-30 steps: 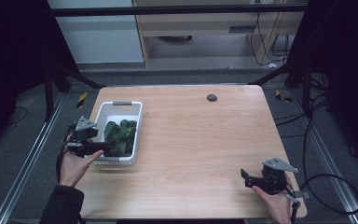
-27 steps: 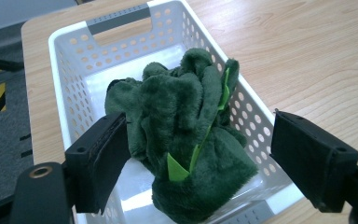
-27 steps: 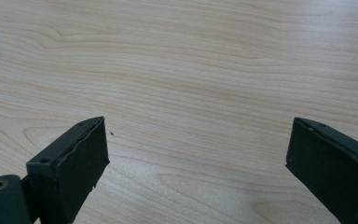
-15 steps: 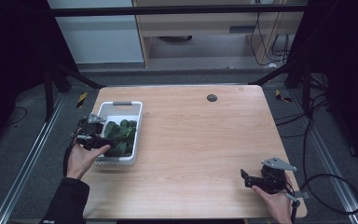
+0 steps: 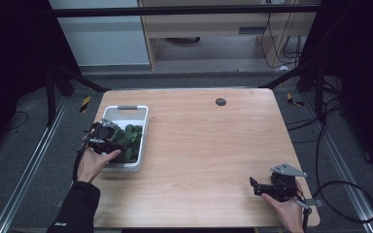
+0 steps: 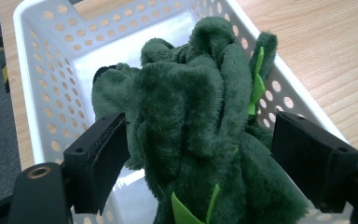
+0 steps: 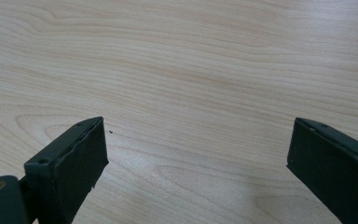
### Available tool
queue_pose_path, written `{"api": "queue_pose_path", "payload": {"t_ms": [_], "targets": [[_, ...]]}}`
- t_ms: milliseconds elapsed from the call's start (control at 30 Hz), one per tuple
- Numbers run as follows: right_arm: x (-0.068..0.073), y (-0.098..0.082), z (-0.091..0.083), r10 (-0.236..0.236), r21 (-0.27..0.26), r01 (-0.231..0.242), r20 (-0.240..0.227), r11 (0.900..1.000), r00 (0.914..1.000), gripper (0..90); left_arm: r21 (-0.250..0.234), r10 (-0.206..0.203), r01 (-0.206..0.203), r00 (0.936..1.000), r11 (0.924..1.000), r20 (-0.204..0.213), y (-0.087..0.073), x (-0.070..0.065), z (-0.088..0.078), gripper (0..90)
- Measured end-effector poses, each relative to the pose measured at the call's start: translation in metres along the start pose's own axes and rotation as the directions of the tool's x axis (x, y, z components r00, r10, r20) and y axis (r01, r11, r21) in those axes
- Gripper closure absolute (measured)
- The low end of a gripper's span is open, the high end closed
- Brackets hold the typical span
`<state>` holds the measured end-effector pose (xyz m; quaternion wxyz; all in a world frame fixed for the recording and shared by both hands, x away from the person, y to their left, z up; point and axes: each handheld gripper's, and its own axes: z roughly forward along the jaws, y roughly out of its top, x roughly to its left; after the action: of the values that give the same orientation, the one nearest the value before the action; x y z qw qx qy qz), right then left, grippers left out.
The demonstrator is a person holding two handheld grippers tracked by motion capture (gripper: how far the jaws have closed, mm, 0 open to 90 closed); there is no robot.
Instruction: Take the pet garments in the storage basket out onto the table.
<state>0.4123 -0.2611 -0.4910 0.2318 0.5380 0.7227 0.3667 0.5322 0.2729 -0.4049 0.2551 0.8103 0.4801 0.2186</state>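
A dark green plush toy (image 5: 128, 136) with light green trim lies in a white perforated basket (image 5: 126, 108) at the table's left side. My left gripper (image 5: 108, 138) reaches into the basket from its left rim. In the left gripper view the plush toy (image 6: 200, 121) bulges up between the two black jaws of the left gripper (image 6: 203, 140), which stand wide apart on either side of it, open. My right gripper (image 5: 253, 187) rests near the table's front right corner. In its own view the right gripper (image 7: 196, 149) is open over bare wood (image 7: 191, 60).
A small dark round disc (image 5: 220, 101) sits in the tabletop near the far edge. The light wooden table (image 5: 209, 145) stretches bare between the basket and the right gripper. Dark frame rails and cables run beside the table.
My left gripper has moved forward and to the right, from beside the basket's left rim to over the plush toy inside it. The right gripper has stayed put.
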Motion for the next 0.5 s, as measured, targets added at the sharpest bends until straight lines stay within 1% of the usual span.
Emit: {"api": "queue_pose_path", "payload": {"t_ms": [133,167,300,367,500], "targets": [[0.000,0.000,0.001,-0.007,0.003,0.007,-0.001,1.000,1.0000,4.9,0.019,-0.003,0.003,1.0000,0.9998,-0.007,0.000,0.002,0.007,18.5],[0.001,0.000,0.001,-0.006,0.003,0.006,-0.003,1.000,1.0000,4.9,0.020,-0.007,0.007,1.0000,0.9998,-0.005,0.000,0.002,0.009,20.3],[0.001,0.000,0.003,-0.010,0.012,0.010,-0.003,1.000,1.0000,5.1,0.040,-0.018,0.018,0.9998,0.9990,-0.002,-0.003,0.005,0.015,22.6],[0.001,0.000,0.003,-0.012,0.015,0.012,0.000,1.000,0.9999,5.3,0.047,-0.017,0.017,0.9998,0.9987,-0.004,-0.005,0.006,0.018,23.4],[0.001,0.000,0.004,-0.016,0.021,0.016,0.000,1.000,0.9999,5.6,0.077,-0.030,0.030,0.9995,0.9966,-0.002,-0.006,0.008,0.025,28.2]]}}
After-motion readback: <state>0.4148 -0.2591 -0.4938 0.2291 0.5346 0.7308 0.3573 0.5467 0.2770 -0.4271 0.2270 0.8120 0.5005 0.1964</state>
